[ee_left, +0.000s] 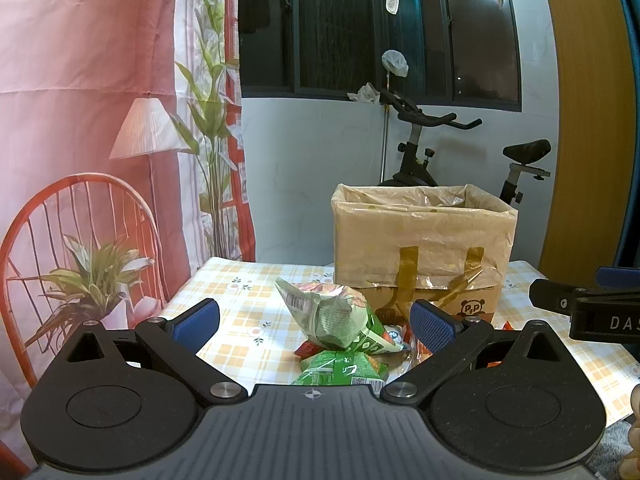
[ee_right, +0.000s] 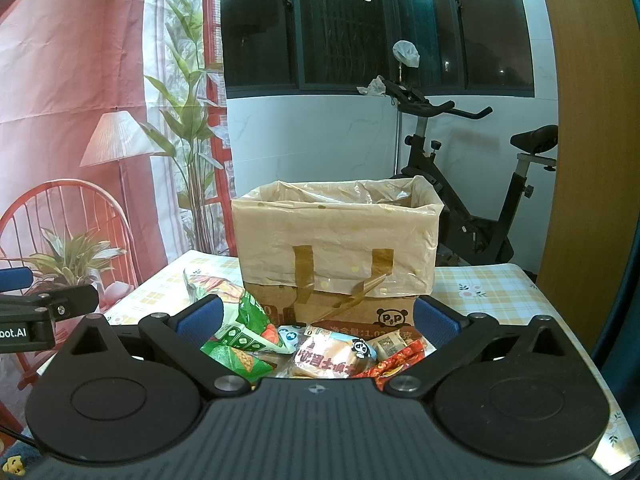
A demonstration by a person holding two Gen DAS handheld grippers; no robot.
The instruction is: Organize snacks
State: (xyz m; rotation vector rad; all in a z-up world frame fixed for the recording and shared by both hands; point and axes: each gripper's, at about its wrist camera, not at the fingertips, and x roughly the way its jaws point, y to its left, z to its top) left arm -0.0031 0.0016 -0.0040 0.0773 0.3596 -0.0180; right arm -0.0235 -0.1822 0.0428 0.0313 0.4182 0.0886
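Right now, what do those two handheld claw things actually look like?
Both the left gripper and the right gripper are matte black plastic with a ribbed body, round disc covers, silver pivot pins and blue textured finger pads. White lettering marks their sides. No cables or sleeves are visible.

I'm in a home: exercise bike (ee_left: 448,152) at the dark window (ee_left: 384,28), checked cloth on the bench (ee_left: 240,300), printed curtain (ee_left: 80,80) at left.

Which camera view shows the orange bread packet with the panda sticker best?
The right wrist view: the bread packet lies in plain sight between the open tongs, before the box. The left wrist view hides it behind the green bags.
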